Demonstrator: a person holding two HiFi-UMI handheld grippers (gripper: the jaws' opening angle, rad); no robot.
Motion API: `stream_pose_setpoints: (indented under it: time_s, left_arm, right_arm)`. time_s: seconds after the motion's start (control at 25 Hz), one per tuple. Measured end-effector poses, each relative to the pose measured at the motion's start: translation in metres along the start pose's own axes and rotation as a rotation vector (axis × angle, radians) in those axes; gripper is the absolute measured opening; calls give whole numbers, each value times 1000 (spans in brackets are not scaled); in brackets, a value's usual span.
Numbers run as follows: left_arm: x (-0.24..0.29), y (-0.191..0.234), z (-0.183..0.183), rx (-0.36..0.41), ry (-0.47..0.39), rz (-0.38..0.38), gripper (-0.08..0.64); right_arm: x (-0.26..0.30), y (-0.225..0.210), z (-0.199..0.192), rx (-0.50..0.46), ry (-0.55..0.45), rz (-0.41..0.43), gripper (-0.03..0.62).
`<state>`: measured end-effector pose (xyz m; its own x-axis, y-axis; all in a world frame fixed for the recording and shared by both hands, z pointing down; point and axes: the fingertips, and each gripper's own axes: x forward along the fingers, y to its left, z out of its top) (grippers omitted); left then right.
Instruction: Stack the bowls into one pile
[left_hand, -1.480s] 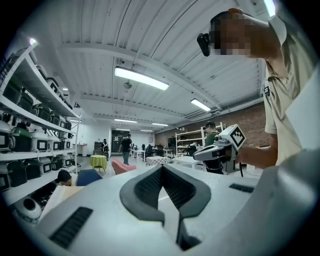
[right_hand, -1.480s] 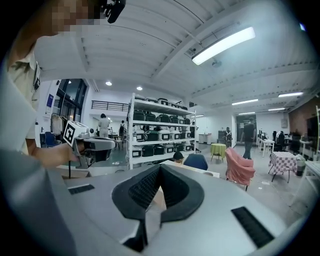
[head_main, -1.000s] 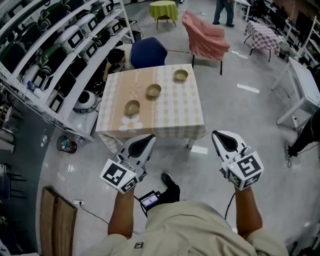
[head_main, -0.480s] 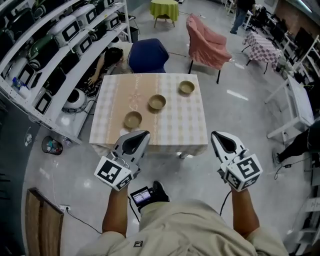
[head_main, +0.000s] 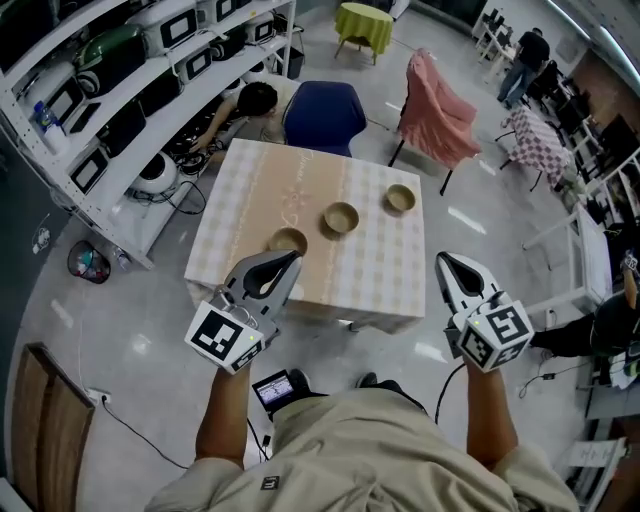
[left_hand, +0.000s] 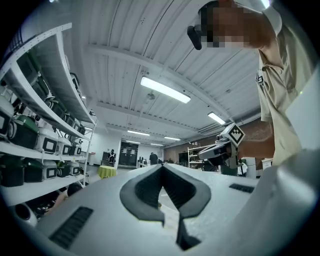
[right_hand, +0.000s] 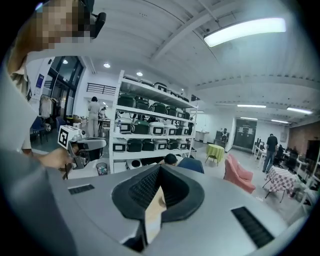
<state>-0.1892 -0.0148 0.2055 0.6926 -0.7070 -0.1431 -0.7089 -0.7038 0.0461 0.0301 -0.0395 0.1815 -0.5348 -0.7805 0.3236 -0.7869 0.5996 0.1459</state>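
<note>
Presently: three bowls, unstacked, in a diagonal line on the table (head_main: 235, 200). Near bowl (head_main: 287, 239) by the near edge; middle bowl (head_main: 341, 217) at centre; far bowl (head_main: 401, 198) toward the right edge; all well apart. Left gripper (head_main: 293, 258): jaws together, empty, short of the near edge. Right gripper (head_main: 443, 260): likewise closed, empty. Step in hand, by judgement: approach. Advice: spread the jaws before reaching, pinch one rim squarely, lift level, lower centred into the neighbouring bowl.

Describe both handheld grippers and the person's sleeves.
Both the left gripper and right gripper are pale grey, tapering shells with black ribbed pads inside. Each carries a white cube with black square markers. A thin dark cable hangs from the right one. The beige shirt is short-sleeved.
</note>
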Motion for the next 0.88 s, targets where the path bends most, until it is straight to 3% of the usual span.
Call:
stream_pose_setpoints:
  time_s: [0.4,0.72,0.88]
  left_arm:
    - [-29,15,-4,-14,-19,118,6]
    - [-15,37,-35,-34,76,204,6]
    - [5,56,-69,-48,144,254,6]
  right_arm:
    - [46,3,16,-56,-25,76,3]
    - [83,-20,-4,-14,-43,114,3]
    - [100,-44,-25,-4,-40,119,3]
